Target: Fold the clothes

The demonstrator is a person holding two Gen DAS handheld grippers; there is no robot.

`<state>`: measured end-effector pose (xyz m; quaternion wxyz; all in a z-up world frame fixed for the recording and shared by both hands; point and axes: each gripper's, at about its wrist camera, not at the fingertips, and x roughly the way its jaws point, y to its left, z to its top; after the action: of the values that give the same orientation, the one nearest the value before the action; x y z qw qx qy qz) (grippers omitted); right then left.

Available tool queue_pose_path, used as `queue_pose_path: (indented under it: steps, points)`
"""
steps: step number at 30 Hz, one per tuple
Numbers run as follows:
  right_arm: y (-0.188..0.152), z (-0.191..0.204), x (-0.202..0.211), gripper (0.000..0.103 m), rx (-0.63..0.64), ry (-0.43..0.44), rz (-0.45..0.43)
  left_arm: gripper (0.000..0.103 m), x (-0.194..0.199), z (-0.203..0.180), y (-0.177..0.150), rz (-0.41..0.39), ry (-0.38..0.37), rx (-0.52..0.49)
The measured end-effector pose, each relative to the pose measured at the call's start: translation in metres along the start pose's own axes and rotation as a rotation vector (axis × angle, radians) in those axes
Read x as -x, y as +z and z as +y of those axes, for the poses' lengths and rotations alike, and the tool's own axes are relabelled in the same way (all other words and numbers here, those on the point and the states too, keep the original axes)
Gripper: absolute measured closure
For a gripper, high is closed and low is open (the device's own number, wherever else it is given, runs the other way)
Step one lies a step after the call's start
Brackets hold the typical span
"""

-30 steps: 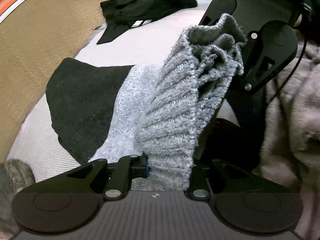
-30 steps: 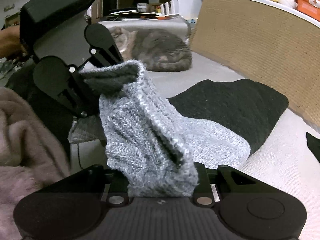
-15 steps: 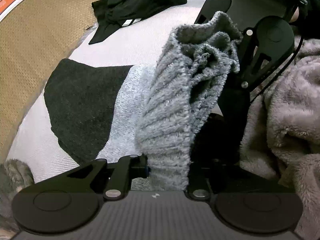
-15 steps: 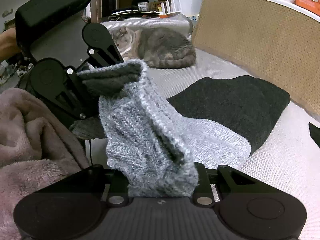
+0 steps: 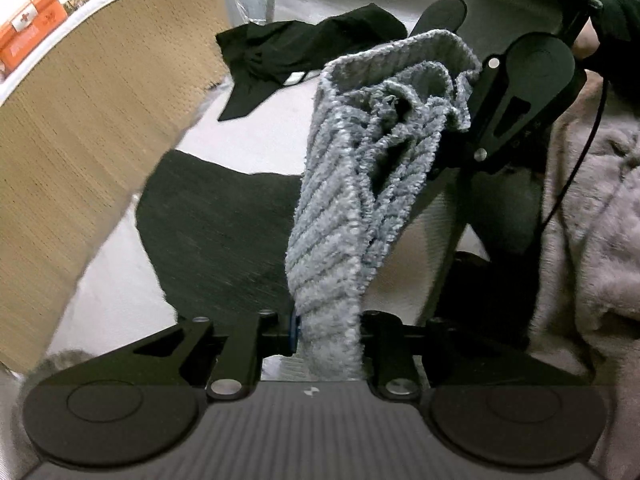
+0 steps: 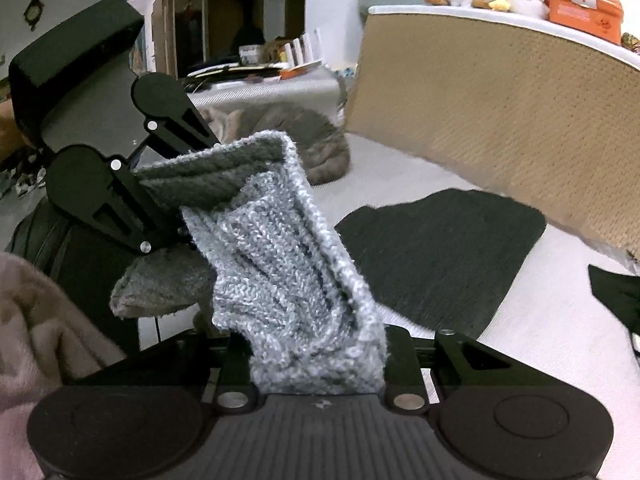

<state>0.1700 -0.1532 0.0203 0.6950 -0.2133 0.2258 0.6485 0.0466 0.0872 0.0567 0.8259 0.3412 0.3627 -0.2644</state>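
A grey knit garment [image 5: 360, 184] hangs bunched between my two grippers, lifted above the bed. Its black part [image 5: 224, 232] still lies flat on the white bedcover [image 5: 256, 136]. My left gripper [image 5: 328, 336] is shut on one bunched end of the knit. In that view my right gripper [image 5: 472, 120] holds the other end at the upper right. In the right wrist view my right gripper [image 6: 320, 360] pinches the knit [image 6: 280, 248], with my left gripper [image 6: 160, 184] clamping the far end at the left. The black part [image 6: 440, 256] lies to the right.
A woven tan headboard [image 6: 500, 120] borders the bed, with an orange first-aid box [image 6: 584, 0] on top. A grey cat [image 6: 288, 140] lies at the far end. A black garment [image 5: 304, 56] lies further along. A pink fleece blanket [image 5: 592, 240] is piled beside the grippers.
Both grippers have risen with the knit. Its light grey section has come up off the bed, so more of the black part shows beneath.
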Motion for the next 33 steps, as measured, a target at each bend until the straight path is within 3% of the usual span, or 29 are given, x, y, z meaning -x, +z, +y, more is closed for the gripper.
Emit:
queue_pose_path:
  steps: [13, 22, 27, 29, 33]
  points:
    - [0.031, -0.048, -0.001, 0.075, -0.071, -0.032, -0.085, 0.076, -0.012, 0.053, 0.031, 0.0, 0.073, -0.051]
    - [0.051, -0.09, -0.034, 0.075, -0.106, -0.058, -0.097, 0.076, -0.056, 0.083, 0.047, 0.063, 0.135, -0.077]
    - [0.044, -0.126, -0.065, 0.074, -0.218, -0.033, -0.066, 0.073, -0.093, 0.105, 0.045, 0.085, 0.097, -0.03]
    - [0.032, -0.146, -0.079, 0.072, -0.322, 0.005, -0.054, 0.066, -0.113, 0.115, 0.038, 0.097, 0.071, 0.02]
    - [0.004, -0.17, -0.105, 0.071, -0.487, 0.056, -0.002, 0.065, -0.145, 0.124, 0.016, 0.122, -0.004, 0.149]
